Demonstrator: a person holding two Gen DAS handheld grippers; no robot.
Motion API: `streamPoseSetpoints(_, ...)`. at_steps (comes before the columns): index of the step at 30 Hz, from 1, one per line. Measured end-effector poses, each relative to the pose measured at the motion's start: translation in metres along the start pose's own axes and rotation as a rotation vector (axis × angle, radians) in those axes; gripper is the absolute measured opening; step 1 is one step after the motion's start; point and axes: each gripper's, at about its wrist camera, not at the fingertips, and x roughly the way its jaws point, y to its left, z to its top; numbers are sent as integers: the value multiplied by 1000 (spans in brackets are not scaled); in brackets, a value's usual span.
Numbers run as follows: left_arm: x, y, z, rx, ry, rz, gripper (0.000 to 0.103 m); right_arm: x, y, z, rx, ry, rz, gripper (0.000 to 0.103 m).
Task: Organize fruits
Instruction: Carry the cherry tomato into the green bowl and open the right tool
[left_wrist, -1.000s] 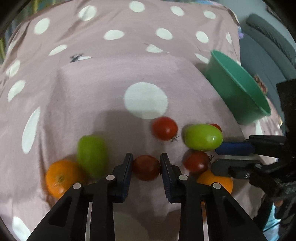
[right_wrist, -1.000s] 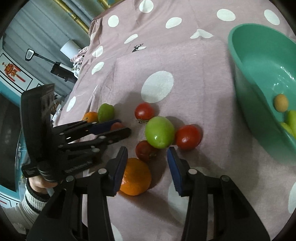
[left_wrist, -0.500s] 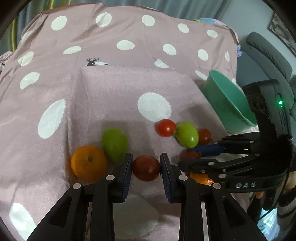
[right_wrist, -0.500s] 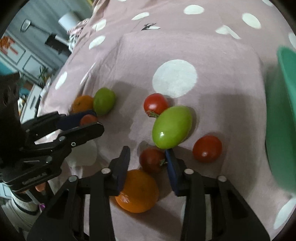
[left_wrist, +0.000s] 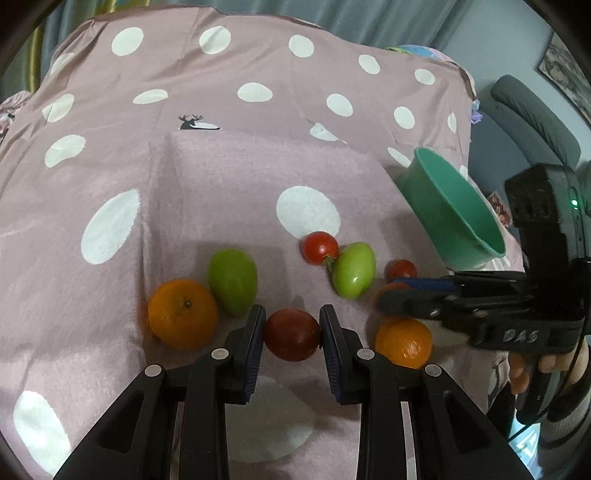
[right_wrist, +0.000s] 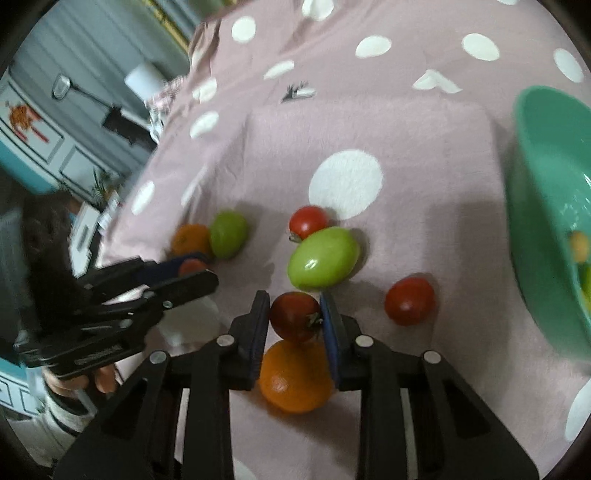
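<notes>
My left gripper (left_wrist: 291, 334) is shut on a dark red tomato (left_wrist: 291, 335) and holds it above the pink dotted cloth (left_wrist: 229, 177). My right gripper (right_wrist: 294, 317) is shut on another dark red tomato (right_wrist: 294, 315), just above an orange (right_wrist: 295, 376). On the cloth lie a green tomato (right_wrist: 323, 257), a red tomato (right_wrist: 308, 221) behind it, a red tomato (right_wrist: 409, 301) to its right, and at the left a green tomato (left_wrist: 232, 280) beside an orange (left_wrist: 183, 314). The green bowl (right_wrist: 535, 206) at the right holds some fruit.
A grey chair (left_wrist: 532, 110) stands beyond the cloth's right edge in the left wrist view. A lamp (right_wrist: 142, 79) and cabinets (right_wrist: 44, 144) show at the left in the right wrist view. The person's hand (left_wrist: 554, 365) grips the right tool.
My right gripper has moved forward over the orange and closed on the dark red tomato. My left gripper has risen and pulled back with its tomato still held.
</notes>
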Motion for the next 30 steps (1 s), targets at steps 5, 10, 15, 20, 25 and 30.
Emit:
streamPoseSetpoints(5, -5, -7, 4, -3, -13, -22, 30, -31, -13, -7, 66, -84, 56, 28)
streamPoseSetpoints(10, -4, -23, 13, 16, -20, -40, 30, -60, -27, -13, 80, -160, 36, 28)
streamPoseSetpoints(15, 1, -48, 30, 52, -28, -67, 30, -85, -47, -17, 117, -231, 34, 28)
streamPoseSetpoints(20, 5, -83, 57, 112, -65, -116, 30, -113, -71, -23, 160, -304, 17, 28)
streamPoseSetpoints(25, 21, -128, 82, 189, -76, -187, 30, -137, -97, -31, 207, -355, -27, 28)
streamPoseSetpoints(30, 49, -169, 91, 250, -41, -239, 30, -146, -121, -37, 247, -377, -57, 28)
